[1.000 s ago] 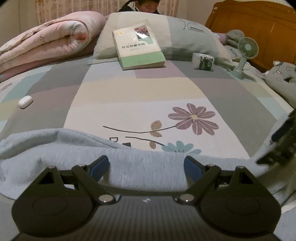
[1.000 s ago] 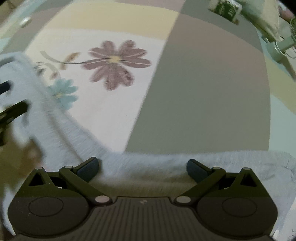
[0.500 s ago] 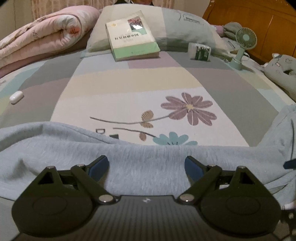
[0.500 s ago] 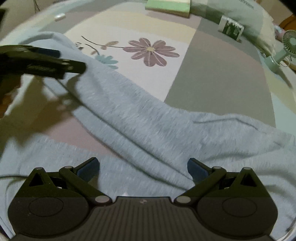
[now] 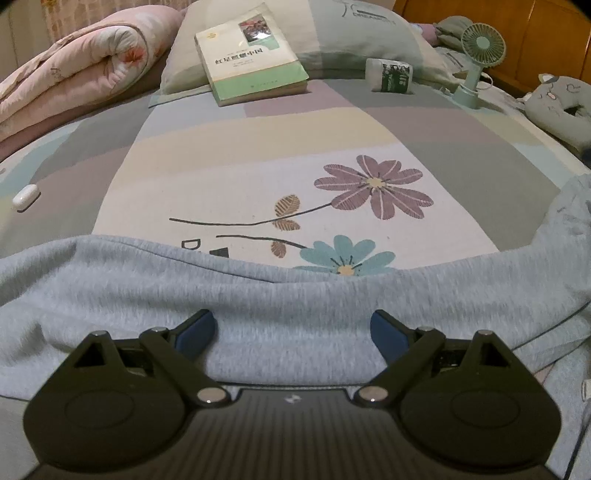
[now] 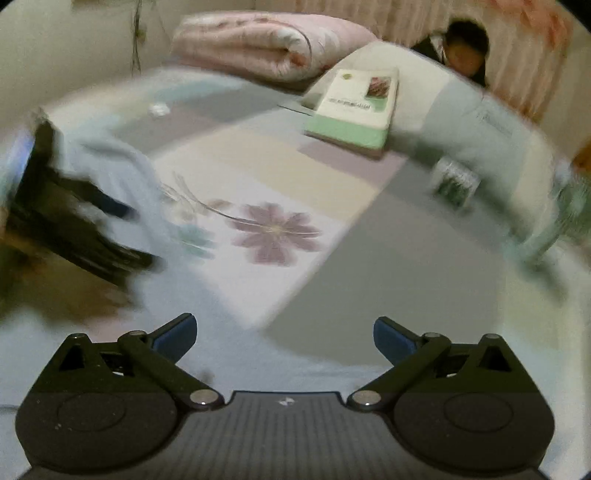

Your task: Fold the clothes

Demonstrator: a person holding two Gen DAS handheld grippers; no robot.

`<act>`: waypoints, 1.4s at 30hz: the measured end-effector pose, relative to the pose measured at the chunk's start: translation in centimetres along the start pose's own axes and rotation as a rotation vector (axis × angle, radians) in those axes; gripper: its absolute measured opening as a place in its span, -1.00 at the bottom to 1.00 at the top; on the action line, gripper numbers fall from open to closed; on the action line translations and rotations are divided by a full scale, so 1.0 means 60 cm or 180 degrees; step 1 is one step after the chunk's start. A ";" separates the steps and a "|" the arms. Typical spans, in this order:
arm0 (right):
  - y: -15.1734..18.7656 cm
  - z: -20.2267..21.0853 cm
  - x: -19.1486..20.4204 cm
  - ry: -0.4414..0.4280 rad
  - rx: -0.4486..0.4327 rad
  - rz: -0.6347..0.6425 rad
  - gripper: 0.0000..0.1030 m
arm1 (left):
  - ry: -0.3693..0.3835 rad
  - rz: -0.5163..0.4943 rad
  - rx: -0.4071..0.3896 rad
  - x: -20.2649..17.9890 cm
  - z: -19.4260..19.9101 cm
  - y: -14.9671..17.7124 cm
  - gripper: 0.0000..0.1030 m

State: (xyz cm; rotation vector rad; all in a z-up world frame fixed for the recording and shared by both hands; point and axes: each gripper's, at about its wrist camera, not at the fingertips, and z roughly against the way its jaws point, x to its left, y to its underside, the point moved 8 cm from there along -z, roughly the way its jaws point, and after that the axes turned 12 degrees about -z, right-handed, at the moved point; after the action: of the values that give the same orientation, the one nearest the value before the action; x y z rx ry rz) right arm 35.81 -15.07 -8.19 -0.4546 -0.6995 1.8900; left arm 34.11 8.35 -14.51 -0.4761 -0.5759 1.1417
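Grey, soft knit fabric fills the near part of my left view: one pale grey garment (image 5: 258, 295) lies rumpled across the foot of the bed (image 5: 258, 155), its far edge covering the lower petals of a printed blue flower. My left claw (image 5: 291, 328) hangs just above it with its two blue-padded jaws spread wide and nothing held between them. My right claw (image 6: 284, 332) stands equally wide and empty over the same cloth, in a badly blurred picture.

On the patchwork bedsheet I count one thick book (image 5: 251, 55) with a green and cream cover leaning on one pillow (image 5: 351, 33), one small white and green printed container (image 5: 389, 75), one pale green handheld fan (image 5: 480, 51) standing upright, one small white capsule-shaped case (image 5: 26, 195), one rolled pink quilt (image 5: 74, 70) and one grey plush cushion (image 5: 561, 107).

Compared with half a second ago, my right view has swung up from the garment to take in the bed's far end, and a person (image 6: 465, 51) sits beyond the pillow.
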 end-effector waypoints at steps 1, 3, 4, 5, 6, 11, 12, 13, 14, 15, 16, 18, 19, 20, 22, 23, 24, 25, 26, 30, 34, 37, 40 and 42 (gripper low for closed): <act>-0.009 -0.012 -0.013 0.0110 0.0021 0.0120 0.97 | 0.0001 -0.0013 0.0005 -0.001 0.001 0.000 0.78; -0.026 -0.038 -0.041 0.0222 0.0105 0.0132 0.68 | 0.0012 -0.0060 0.0009 -0.003 0.005 -0.001 0.78; -0.032 -0.052 -0.054 0.0256 0.0158 0.0068 0.63 | 0.0027 -0.0084 0.0005 -0.005 0.007 -0.002 0.78; -0.036 -0.071 -0.061 0.0294 0.0212 0.0068 0.51 | 0.0050 -0.0101 -0.0001 -0.008 0.009 -0.003 0.78; -0.034 -0.084 -0.062 0.0294 0.0260 0.0105 0.41 | 0.0073 -0.0118 -0.0006 -0.010 0.011 -0.004 0.78; 0.006 -0.099 0.015 -0.0131 0.0495 0.0542 0.32 | 0.0146 -0.0124 -0.0085 -0.016 0.021 -0.010 0.78; 0.013 -0.094 0.035 -0.0214 0.0490 0.0648 0.32 | 0.0153 -0.0084 -0.0139 -0.014 0.026 -0.013 0.78; 0.021 -0.089 0.056 -0.0293 0.0484 0.0752 0.31 | 0.0173 -0.0026 -0.0206 -0.011 0.031 -0.017 0.78; 0.028 -0.085 0.076 -0.0336 0.0471 0.0842 0.30 | 0.0193 0.0031 -0.0272 -0.009 0.036 -0.020 0.78; 0.035 -0.082 0.090 -0.0329 0.0453 0.0916 0.25 | 0.0211 0.0092 -0.0329 -0.007 0.037 -0.024 0.78; 0.041 -0.078 0.103 -0.0291 0.0426 0.0997 0.21 | 0.0228 0.0151 -0.0385 -0.005 0.039 -0.027 0.78; 0.051 -0.066 0.119 -0.0246 0.0333 0.1061 0.08 | 0.0219 0.0230 -0.0442 -0.002 0.037 -0.030 0.78; 0.057 -0.061 0.126 -0.0243 0.0296 0.1071 0.07 | 0.0218 0.0267 -0.0460 0.000 0.035 -0.030 0.78; 0.065 -0.057 0.131 -0.0244 0.0267 0.1086 0.06 | 0.0216 0.0302 -0.0476 0.001 0.032 -0.031 0.78; 0.071 -0.053 0.133 -0.0231 0.0237 0.1112 0.04 | 0.0213 0.0281 -0.0351 -0.002 0.019 -0.024 0.78; 0.074 -0.050 0.134 -0.0225 0.0222 0.1124 0.04 | 0.0211 0.0270 -0.0289 -0.004 0.012 -0.021 0.78; 0.076 -0.048 0.135 -0.0223 0.0212 0.1135 0.04 | 0.0210 0.0260 -0.0226 -0.006 0.005 -0.017 0.78; 0.071 -0.048 0.132 -0.0255 0.0237 0.1135 0.04 | 0.0208 0.0249 -0.0164 -0.007 -0.001 -0.014 0.78; 0.061 -0.046 0.128 -0.0296 0.0239 0.1148 0.04 | 0.0206 0.0237 -0.0103 -0.009 -0.008 -0.011 0.78; 0.014 -0.047 0.106 -0.0466 0.0161 0.1039 0.04 | 0.0161 0.0081 -0.0067 -0.014 -0.003 -0.007 0.78; 0.018 -0.090 0.100 -0.0568 0.0435 0.1131 0.04 | 0.0211 0.0027 -0.0050 -0.012 0.003 -0.004 0.78; 0.040 -0.109 0.110 -0.0663 0.0616 0.1191 -0.09 | 0.0247 0.0018 -0.0061 -0.012 0.008 -0.006 0.78; 0.047 -0.095 0.122 -0.0703 0.0618 0.1365 -0.17 | 0.0255 0.0017 -0.0063 -0.012 0.008 -0.006 0.78; 0.054 -0.094 0.128 -0.0724 0.0666 0.1441 -0.37 | 0.0252 -0.0001 -0.0072 -0.013 0.009 -0.007 0.78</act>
State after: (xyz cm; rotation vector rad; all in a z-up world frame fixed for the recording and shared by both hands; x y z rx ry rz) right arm 33.81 -7.57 -14.58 -0.2799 -0.5669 2.4425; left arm 33.79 7.49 -13.99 -0.5383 -0.5205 1.1121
